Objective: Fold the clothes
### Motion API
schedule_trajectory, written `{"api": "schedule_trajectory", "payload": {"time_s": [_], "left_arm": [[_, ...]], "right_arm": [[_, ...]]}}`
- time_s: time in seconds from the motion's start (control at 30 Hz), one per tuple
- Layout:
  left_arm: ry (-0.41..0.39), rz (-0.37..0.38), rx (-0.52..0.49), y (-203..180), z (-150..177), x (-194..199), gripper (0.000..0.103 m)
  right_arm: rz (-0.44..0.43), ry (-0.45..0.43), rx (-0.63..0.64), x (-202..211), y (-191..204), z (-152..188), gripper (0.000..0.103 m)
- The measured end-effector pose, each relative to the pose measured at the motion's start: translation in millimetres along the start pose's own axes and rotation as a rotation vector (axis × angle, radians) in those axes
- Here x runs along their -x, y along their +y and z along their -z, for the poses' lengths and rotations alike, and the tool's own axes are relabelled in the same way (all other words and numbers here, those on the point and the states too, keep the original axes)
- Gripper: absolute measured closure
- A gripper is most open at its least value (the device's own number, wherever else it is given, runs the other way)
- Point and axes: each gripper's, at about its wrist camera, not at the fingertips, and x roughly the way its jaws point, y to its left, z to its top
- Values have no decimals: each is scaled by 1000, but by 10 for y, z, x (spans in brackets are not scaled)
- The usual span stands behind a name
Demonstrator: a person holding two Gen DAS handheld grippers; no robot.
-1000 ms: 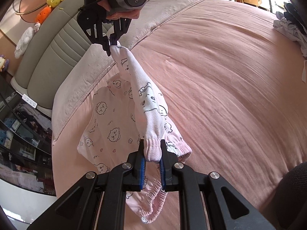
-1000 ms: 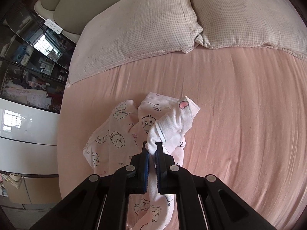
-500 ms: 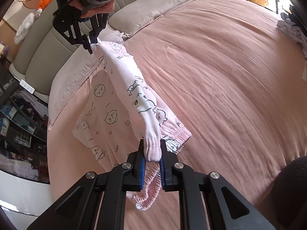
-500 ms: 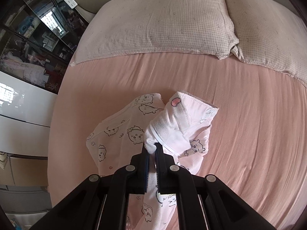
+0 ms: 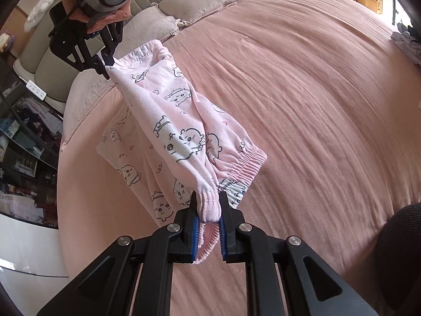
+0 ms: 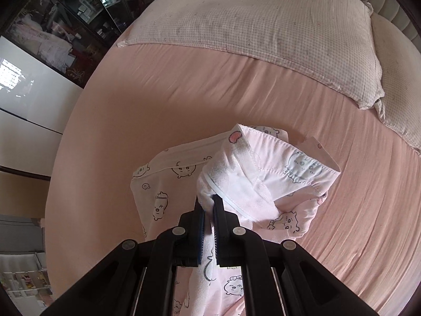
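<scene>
I am holding up the small pale pink cotton pants with little cartoon animals on them point(image 5: 181, 129). They hang in the air over the bed, stretched between my two grippers, and one leg droops down toward the sheet. My left gripper point(image 5: 208, 205) is squeezed tight on the stretchy pink waistband at the near end. My right gripper point(image 5: 106, 69) is pinched on the hem of a leg at the far end, up near the pillows. In the right camera I see that same right gripper point(image 6: 209, 205) closed on a bunched bit of the cloth, with the rest of the pants point(image 6: 263, 184) crumpled below it.

I think the folding has hardly begun. The pants are not flat yet and no neat fold shows. I still need to lay them smooth on the bed and fold them over.

Under them is the wide pink bed sheet point(image 5: 315, 105), with soft wrinkles. Far away lie two checked cream pillows point(image 6: 263, 26). At the far right edge of the bed sits a small heap of pale clothes point(image 5: 406, 42), well apart from me.
</scene>
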Motion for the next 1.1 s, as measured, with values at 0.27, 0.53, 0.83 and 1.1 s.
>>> {"api": "schedule_trajectory", "payload": {"time_s": [0.27,0.53,0.83,1.1], "left_arm": [[52,21,59,114,161,-64,92],[192,26,90,160,268,-256,83],[246,11,18,-23,293,-211,11],[211,-20,-92,-244,287,-59,11]], "right_arm": [[0,48,89,-339,529,-77,99],[6,94,139,-565,855,-33,99],[-20,86,140,-316,931,88,14],[-61,55,53,28,596,284,14]]}}
